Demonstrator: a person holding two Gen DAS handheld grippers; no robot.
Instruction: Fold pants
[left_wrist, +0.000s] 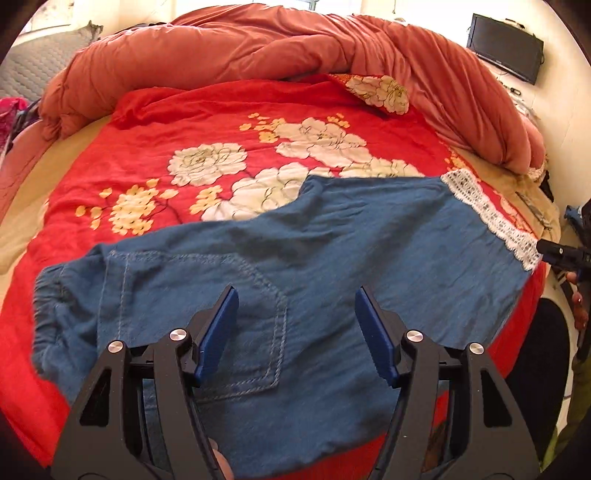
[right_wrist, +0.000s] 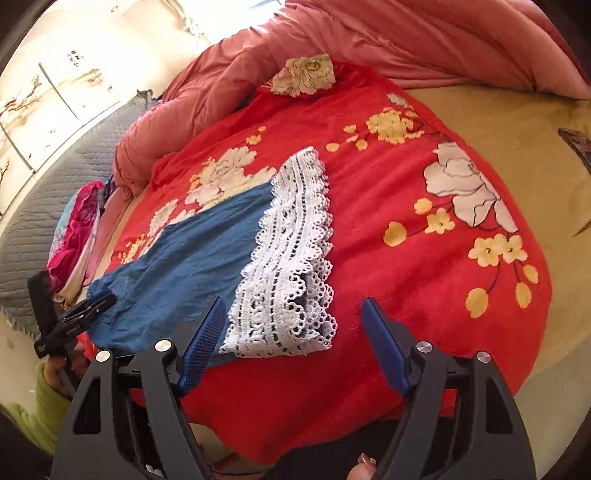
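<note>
Blue denim pants (left_wrist: 295, 266) lie flat on a red floral blanket (left_wrist: 192, 122), waistband at the left, white lace hem (left_wrist: 491, 218) at the right. My left gripper (left_wrist: 295, 295) is open and empty, hovering above the back pocket (left_wrist: 207, 314). In the right wrist view the pants (right_wrist: 192, 258) stretch away to the left and the lace hem (right_wrist: 291, 258) lies just ahead. My right gripper (right_wrist: 293, 306) is open and empty, its left finger over the hem's near corner. The left gripper shows at the left edge (right_wrist: 74, 317).
A bunched salmon duvet (left_wrist: 295, 44) rings the far side of the bed. A beige sheet (right_wrist: 517, 155) shows beyond the blanket. A pink garment pile (right_wrist: 77, 229) sits by the grey quilted headboard (right_wrist: 44, 192). A monitor (left_wrist: 506, 48) hangs on the wall.
</note>
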